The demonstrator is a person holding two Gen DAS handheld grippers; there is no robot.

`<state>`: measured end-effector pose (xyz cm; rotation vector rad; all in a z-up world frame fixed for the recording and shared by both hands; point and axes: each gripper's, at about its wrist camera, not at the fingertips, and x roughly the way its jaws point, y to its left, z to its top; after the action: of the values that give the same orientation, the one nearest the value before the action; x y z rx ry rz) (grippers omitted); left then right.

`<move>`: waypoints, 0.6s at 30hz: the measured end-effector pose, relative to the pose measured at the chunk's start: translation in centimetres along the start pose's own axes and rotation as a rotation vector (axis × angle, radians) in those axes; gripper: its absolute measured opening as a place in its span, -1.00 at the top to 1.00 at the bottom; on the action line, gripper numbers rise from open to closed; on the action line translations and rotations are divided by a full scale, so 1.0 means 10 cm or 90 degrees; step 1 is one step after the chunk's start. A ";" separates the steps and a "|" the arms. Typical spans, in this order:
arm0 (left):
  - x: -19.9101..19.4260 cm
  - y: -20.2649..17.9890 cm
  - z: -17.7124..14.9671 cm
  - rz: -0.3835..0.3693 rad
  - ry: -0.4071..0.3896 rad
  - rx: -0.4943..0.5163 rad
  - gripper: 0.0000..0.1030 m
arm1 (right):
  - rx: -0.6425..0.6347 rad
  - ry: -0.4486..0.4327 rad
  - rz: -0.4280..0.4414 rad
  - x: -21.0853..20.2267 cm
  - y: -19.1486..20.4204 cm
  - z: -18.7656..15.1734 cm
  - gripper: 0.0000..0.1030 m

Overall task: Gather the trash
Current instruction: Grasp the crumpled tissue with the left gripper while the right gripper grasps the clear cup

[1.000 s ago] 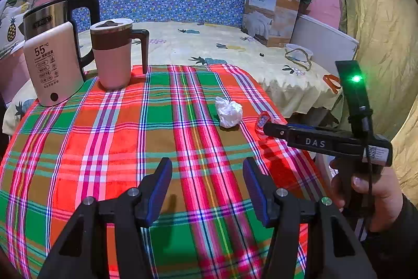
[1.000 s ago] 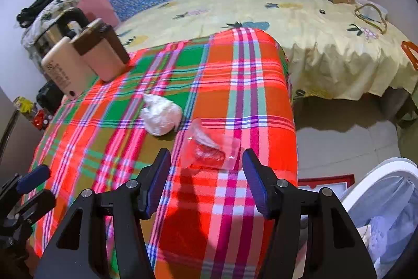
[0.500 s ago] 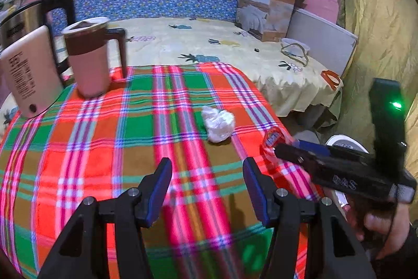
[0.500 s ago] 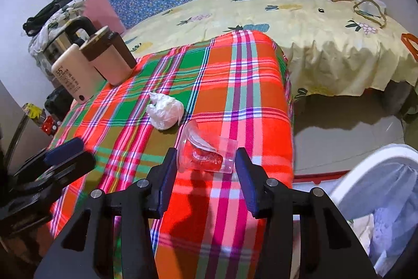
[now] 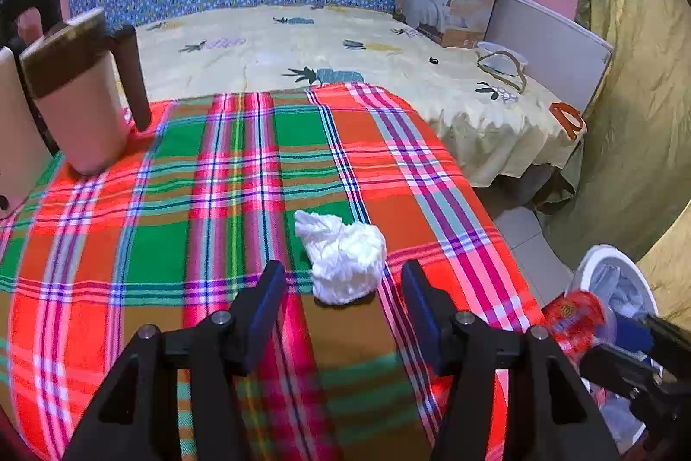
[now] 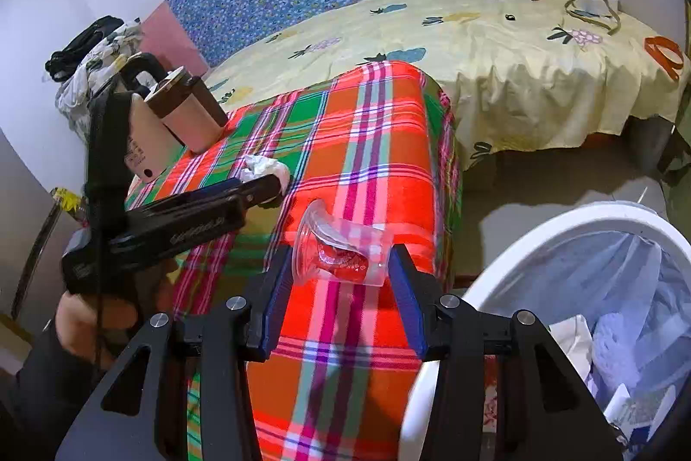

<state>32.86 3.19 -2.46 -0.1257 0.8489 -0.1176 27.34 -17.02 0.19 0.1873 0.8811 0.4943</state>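
The right gripper (image 6: 341, 271) is clamping a light, crushable cup (image 6: 341, 251) end to end, bin (image 6: 535, 227) at four o'clock, while the left gripper's (image 5: 341, 297) jaws, closing but still open, are straddling the soft tissue (image 5: 343, 255) lying on the table (image 5: 172, 223).
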 end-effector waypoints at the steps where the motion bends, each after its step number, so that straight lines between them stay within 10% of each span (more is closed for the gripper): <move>1: 0.04 0.02 0.01 -0.001 0.007 -0.005 0.17 | 0.003 0.000 0.001 0.00 -0.02 0.00 0.09; 5: 0.07 0.04 -0.02 -0.007 0.017 -0.010 0.45 | 0.010 -0.004 0.000 -0.05 -0.08 -0.04 0.09; 18: -0.62 -0.24 -0.35 -0.043 -0.026 0.014 0.48 | 0.000 -0.029 -0.019 -0.45 -0.04 -0.29 0.09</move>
<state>26.05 1.51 0.22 -0.1363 0.8034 -0.1869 22.86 -19.66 1.37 0.1841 0.8383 0.4608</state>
